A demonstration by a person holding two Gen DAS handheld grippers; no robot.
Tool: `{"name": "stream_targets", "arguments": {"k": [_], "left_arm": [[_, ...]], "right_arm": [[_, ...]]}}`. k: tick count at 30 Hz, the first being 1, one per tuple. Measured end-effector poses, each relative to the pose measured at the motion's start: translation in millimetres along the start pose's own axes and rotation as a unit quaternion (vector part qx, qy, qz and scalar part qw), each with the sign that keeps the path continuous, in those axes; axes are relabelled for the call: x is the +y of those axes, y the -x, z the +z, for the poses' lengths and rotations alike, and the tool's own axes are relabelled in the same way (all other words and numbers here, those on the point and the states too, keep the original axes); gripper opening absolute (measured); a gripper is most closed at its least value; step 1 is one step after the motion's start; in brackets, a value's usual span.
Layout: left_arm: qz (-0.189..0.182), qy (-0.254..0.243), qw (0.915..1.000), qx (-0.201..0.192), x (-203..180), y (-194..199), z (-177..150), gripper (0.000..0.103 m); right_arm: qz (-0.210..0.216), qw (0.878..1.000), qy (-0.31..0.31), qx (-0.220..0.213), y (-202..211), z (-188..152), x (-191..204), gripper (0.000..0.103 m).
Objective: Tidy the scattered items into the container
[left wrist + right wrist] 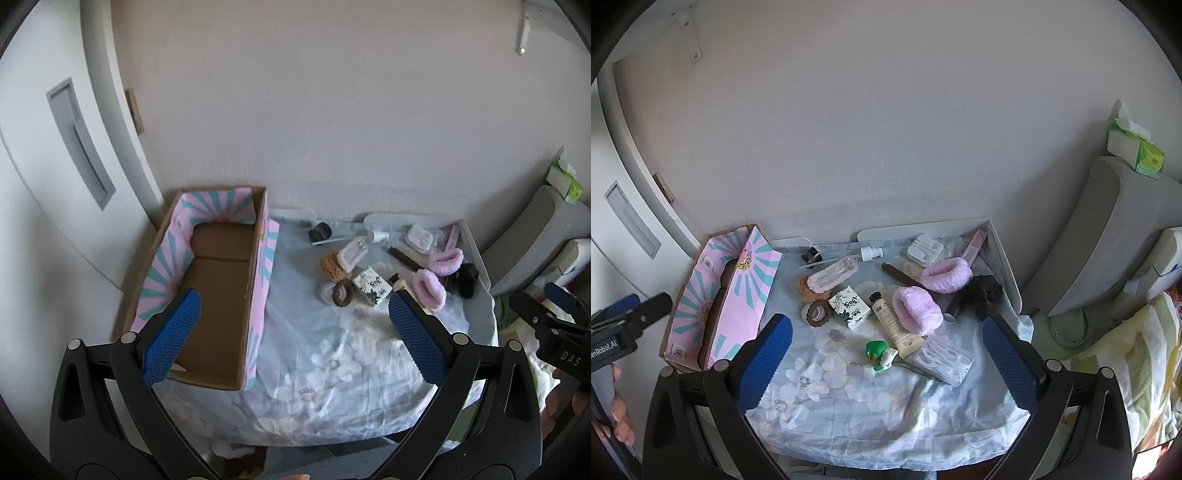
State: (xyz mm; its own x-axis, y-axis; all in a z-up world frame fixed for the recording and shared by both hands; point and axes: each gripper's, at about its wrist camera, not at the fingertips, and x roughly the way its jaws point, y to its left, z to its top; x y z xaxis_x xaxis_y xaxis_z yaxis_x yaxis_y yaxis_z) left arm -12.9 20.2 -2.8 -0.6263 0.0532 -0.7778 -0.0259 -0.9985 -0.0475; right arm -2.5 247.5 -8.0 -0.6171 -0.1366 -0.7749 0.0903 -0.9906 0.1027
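Observation:
A pink-and-teal cardboard box [221, 273] stands open and empty at the table's left side; it also shows in the right wrist view [738, 295]. Scattered items lie on the floral cloth: two pink fluffy bands [916, 310], a cream tube [897, 325], a small white printed box [849, 306], a green duck toy [877, 350], a clear packet [943, 360], a brown scrunchie [816, 314]. My left gripper [291, 325] is open, above the box's near end and the cloth. My right gripper [886, 350] is open above the table's front, over the duck toy.
At the back lie a pump bottle [868, 254], a white case [925, 250], a dark stick [897, 275] and a black cloth [984, 295]. A grey cushion [1108, 236] with a tissue box [1137, 151] stands right. A wall rises behind the table.

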Motion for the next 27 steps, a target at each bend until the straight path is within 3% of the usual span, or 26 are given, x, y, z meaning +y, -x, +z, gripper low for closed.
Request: {"name": "stream_targets", "arguments": {"k": [10, 27], "left_arm": [[-0.007, 0.011, 0.9998, -0.013, 5.1, 7.9, -0.7, 0.102], [-0.003, 0.01, 0.9999, -0.002, 5.9, 9.3, -7.7, 0.102]], "right_arm": [[0.004, 1.0, -0.001, 0.002, -0.3, -0.7, -2.9, 0.103], [0.008, 1.0, -0.001, -0.005, 5.2, -3.5, -2.9, 0.103]]}}
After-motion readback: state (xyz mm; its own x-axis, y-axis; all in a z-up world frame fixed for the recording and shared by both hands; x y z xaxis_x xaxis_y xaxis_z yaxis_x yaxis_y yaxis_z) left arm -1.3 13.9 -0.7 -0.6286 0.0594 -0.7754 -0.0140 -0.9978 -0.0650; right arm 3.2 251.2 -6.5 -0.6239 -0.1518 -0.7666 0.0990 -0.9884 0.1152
